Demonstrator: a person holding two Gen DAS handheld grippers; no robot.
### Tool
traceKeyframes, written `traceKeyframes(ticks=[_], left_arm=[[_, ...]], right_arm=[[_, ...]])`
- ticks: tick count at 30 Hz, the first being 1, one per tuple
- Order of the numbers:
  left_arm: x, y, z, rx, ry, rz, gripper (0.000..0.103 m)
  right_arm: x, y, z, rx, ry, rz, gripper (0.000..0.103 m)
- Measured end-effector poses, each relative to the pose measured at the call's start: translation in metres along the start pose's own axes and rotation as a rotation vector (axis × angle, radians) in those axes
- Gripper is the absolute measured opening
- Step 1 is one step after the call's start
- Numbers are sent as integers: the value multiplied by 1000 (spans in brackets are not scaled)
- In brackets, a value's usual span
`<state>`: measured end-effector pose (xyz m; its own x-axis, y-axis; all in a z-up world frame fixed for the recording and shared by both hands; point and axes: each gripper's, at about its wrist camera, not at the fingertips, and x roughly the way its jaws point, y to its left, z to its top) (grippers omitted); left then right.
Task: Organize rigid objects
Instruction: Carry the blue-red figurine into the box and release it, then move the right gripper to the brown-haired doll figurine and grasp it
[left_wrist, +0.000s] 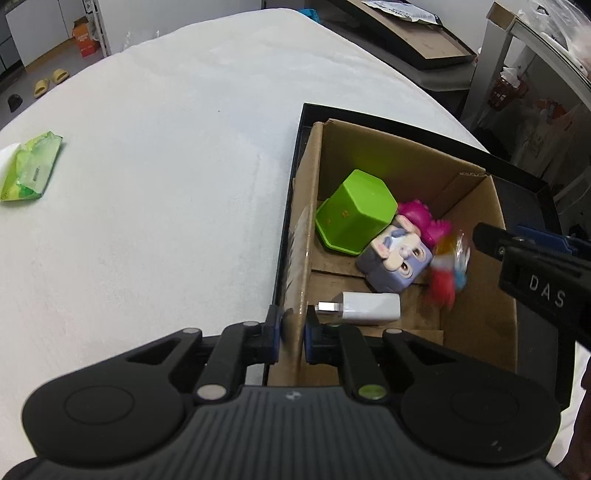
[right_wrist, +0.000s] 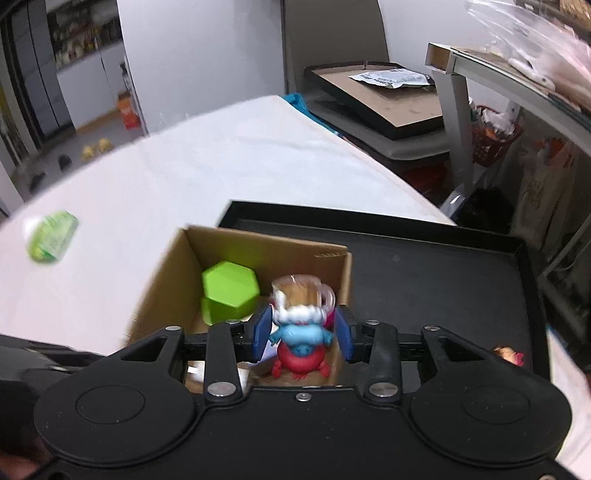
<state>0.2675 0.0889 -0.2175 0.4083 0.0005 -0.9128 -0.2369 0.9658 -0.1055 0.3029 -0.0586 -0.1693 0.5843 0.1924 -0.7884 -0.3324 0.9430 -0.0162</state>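
Left tongs (left_wrist: 294, 330) clamped on box wall (left_wrist: 301, 258), right tongs (right_wrist: 302, 334) parted around toy (right_wrist: 301, 336), charger (left_wrist: 369, 308) left-view only.

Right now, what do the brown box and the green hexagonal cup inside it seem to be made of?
The brown box looks like corrugated cardboard, matte: raw brown walls with folded flaps and a worn edge, which the left gripper pinches. The green hexagonal cup seems to be hard moulded plastic, smooth and slightly glossy: even colour, crisp facets, soft highlights.

The box (left_wrist: 476, 206) is open on top. A green cup (left_wrist: 354, 212), a cube toy (left_wrist: 397, 254) and a charger (left_wrist: 364, 308) crowd its floor. The tray (right_wrist: 443, 280) beside it lies bare.
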Motion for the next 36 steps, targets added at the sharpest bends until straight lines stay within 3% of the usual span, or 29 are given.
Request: traceKeyframes(ticks=[11,23,25,27,31,36], left_arm=[[0,4,3,-4,15,-9,12],[-4,-9,8,20,-3,49,12],[-3,-11,8,23,3,70,15],[0,-13,8,29,14,86,15],[6,-16,7,30,31,110,18],[11,-15,7,-7,37,139,31]], right_arm=[[-3,-13,4,60,-16,-14,42],[-1,-34,6,127,-25,-60,49],[-1,-38,5,128,-29,-56,55],[-1,-43,5,122,-36,-66,75],[4,-54,2,118,-24,-95,77],[16,-76,-6,142,5,-133,78]])
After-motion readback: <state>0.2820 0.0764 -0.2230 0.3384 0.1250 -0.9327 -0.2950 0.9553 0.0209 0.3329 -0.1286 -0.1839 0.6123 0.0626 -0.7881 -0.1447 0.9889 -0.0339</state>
